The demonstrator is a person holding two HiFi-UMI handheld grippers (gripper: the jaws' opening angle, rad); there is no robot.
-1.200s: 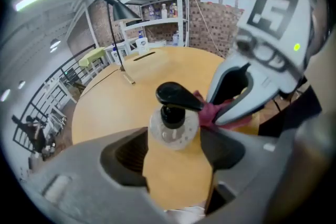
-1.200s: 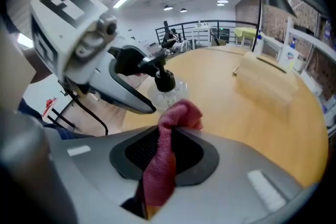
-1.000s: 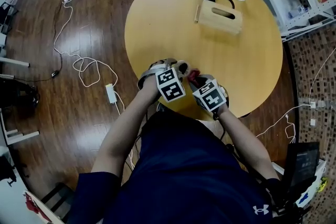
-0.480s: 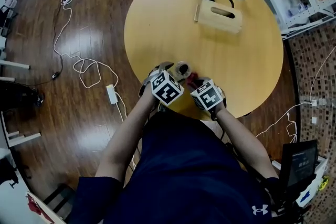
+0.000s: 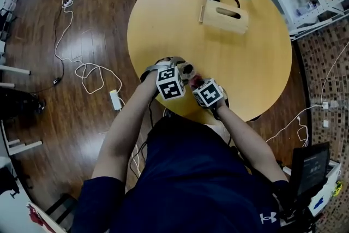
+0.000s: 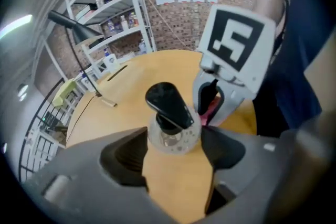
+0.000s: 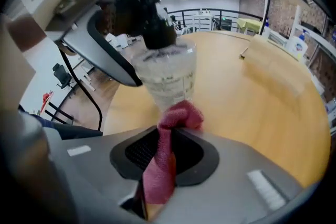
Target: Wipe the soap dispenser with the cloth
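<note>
The right claw is clenched on the red cloth, whose bunched end touches the dispenser low on its side. Only a small wad sticks out past the tips. A hard rub could drag the cloth back through the jaws and leave bare plastic scraping the dispenser.

The left claw grasps the dispenser from the other side, by its tips only as far as I can judge. A sideways push from the cloth could twist the dispenser out of that hold or tip it. The black pump stands just above both claws, and a knock on it would squirt soap.

The dispenser stands close to the near edge of the counter, so a slide toward the person could send it to the floor.
</note>
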